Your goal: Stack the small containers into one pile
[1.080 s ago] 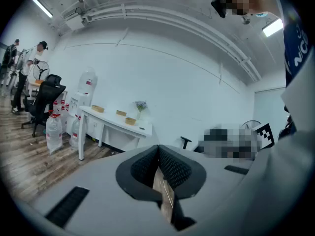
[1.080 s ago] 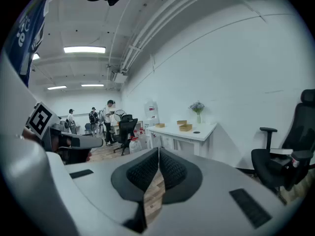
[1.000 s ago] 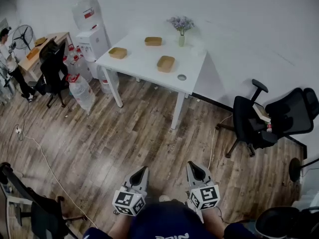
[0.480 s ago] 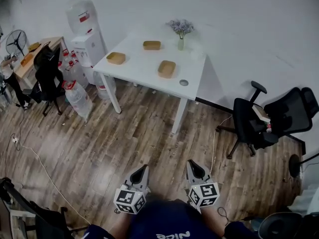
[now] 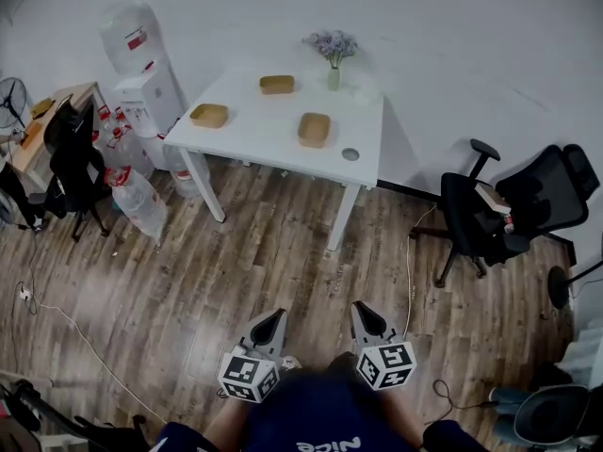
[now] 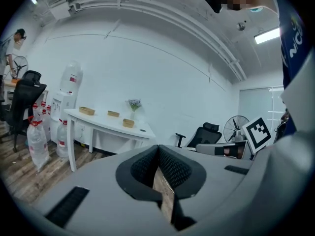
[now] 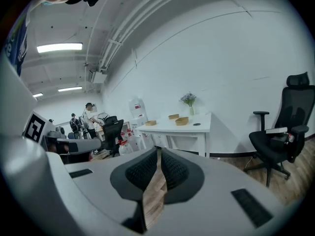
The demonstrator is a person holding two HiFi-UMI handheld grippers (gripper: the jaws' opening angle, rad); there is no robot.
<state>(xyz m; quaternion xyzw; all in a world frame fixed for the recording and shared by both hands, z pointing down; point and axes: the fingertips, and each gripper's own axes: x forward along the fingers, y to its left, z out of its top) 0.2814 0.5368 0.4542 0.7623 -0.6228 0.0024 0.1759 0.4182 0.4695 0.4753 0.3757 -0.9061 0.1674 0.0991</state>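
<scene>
Containers: three shallow brown ones, all on the table, none stacked, each well apart from the others.
Left container (image 5: pixel 209 115): near the table's left end.
Back container (image 5: pixel 277 84): toward the wall, left of the vase.
Front container (image 5: pixel 315 129): closest to the table's near edge, between the vase and the disc.
Table (image 5: pixel 254 135): white, set against the wall, well apart from both grippers.
Vase (image 5: pixel 334 76): at the table's back edge, holding pale flowers.
Disc (image 5: pixel 350 154): small, round and grey, by the table's near right corner.
Left gripper (image 5: pixel 274 316): jaws closed tip to tip with nothing between them, only floor showing through the slit lower down. It is held low in front of the person and points toward the table.
Right gripper (image 5: pixel 360 308): jaws closed and empty, just beside the left gripper and pointing the same way.
Floor (image 5: pixel 236 262): dark wood planks, with a white cable (image 5: pixel 71 320) trailing across the left side.
Dispenser (image 5: pixel 143 88): white, with a large bottle on top, just left of the table.
Bottles (image 5: pixel 134 196): clear jugs clustered on the floor below the dispenser.
Right chairs (image 5: pixel 476 219): two black office chairs near the wall, right of the table.
Left chair (image 5: pixel 68 153): black, beside a wooden desk (image 5: pixel 58 109).
</scene>
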